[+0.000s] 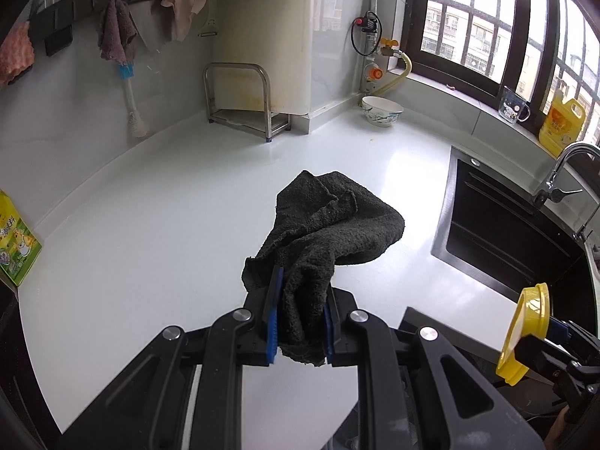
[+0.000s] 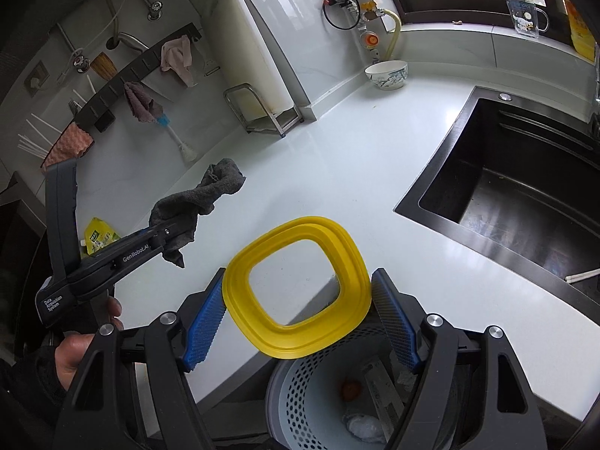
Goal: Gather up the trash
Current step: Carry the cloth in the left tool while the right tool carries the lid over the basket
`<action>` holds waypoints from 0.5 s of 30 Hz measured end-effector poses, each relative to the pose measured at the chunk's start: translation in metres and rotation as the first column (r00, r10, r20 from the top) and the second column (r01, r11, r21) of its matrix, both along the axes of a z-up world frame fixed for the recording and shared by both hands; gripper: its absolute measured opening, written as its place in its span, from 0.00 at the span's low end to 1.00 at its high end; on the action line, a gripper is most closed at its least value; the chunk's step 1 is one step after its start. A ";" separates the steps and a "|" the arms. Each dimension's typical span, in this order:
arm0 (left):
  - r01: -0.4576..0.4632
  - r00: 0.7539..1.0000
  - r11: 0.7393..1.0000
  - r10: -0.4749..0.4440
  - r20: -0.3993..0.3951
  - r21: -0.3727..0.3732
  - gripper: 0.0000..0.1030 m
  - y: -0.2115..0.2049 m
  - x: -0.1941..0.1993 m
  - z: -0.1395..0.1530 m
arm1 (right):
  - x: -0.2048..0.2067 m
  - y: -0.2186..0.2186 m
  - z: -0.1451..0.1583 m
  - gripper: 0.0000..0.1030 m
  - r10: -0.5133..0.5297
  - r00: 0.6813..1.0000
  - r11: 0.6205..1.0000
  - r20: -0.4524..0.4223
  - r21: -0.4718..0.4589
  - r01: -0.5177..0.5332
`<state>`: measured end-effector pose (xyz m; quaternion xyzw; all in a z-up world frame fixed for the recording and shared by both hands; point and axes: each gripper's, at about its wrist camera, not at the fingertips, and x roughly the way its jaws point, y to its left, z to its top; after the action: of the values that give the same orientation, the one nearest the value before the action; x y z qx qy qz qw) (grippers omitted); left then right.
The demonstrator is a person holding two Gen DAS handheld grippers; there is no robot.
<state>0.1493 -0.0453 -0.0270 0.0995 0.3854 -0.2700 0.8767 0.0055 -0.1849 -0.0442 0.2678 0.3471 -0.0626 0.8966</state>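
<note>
My left gripper (image 1: pixel 302 300) is shut on a dark grey terry cloth (image 1: pixel 330 225), which bunches up above the white counter (image 1: pixel 168 225). The right wrist view shows that gripper (image 2: pixel 168 232) at the left with the cloth (image 2: pixel 213 187) and a hand on its handle. My right gripper (image 2: pixel 300 281) is shut on a yellow square ring-shaped lid (image 2: pixel 240 281), its blue pads (image 2: pixel 204 322) against two opposite edges. The lid (image 1: pixel 525 333) also appears at the left wrist view's right edge. Below the lid stands a pale perforated bin (image 2: pixel 300 393) holding an orange scrap (image 2: pixel 351 390) and white crumpled paper (image 2: pixel 365 427).
A black sink (image 2: pixel 506 206) is set into the counter at right, with a faucet (image 1: pixel 562 172). A patterned bowl (image 2: pixel 387 74) and a metal rack (image 1: pixel 240 93) stand at the back. A green-yellow packet (image 2: pixel 98 238) lies far left. A yellow bottle (image 1: pixel 562 123) sits on the sill.
</note>
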 end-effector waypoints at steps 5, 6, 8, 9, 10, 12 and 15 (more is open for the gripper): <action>0.024 0.999 1.000 -0.023 -0.032 0.009 0.17 -0.005 -0.047 0.000 | -0.027 -0.001 -0.006 0.71 0.058 0.998 0.998 -0.026 -0.006 -0.058; 0.029 0.999 0.999 -0.028 -0.036 0.013 0.17 -0.007 -0.056 -0.001 | -0.032 -0.001 -0.007 0.71 0.070 0.997 0.998 -0.029 -0.007 -0.070; 0.039 0.998 0.999 -0.039 -0.046 0.017 0.17 -0.011 -0.074 -0.003 | -0.042 -0.002 -0.010 0.71 0.093 0.995 0.996 -0.037 -0.003 -0.093; 0.042 0.998 0.999 -0.041 -0.051 0.019 0.17 -0.012 -0.082 -0.004 | -0.047 -0.002 -0.012 0.71 0.103 0.994 0.995 -0.041 0.001 -0.103; 0.045 0.998 0.999 -0.043 -0.055 0.022 0.17 -0.014 -0.090 -0.006 | -0.051 -0.002 -0.014 0.71 0.115 0.992 0.993 -0.045 0.004 -0.114; 0.049 0.997 0.998 -0.047 -0.059 0.029 0.17 -0.016 -0.105 -0.008 | -0.057 -0.004 -0.019 0.71 0.134 0.989 0.991 -0.054 0.011 -0.134; 0.043 0.997 0.998 -0.040 -0.069 0.041 0.17 -0.018 -0.121 -0.014 | -0.067 -0.008 -0.029 0.71 0.161 0.985 0.987 -0.066 0.030 -0.159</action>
<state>0.0280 -0.0637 -0.0409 0.1168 0.4186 -0.2830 0.8550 -0.0614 -0.1926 -0.0731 0.2477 0.3988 0.0047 0.8829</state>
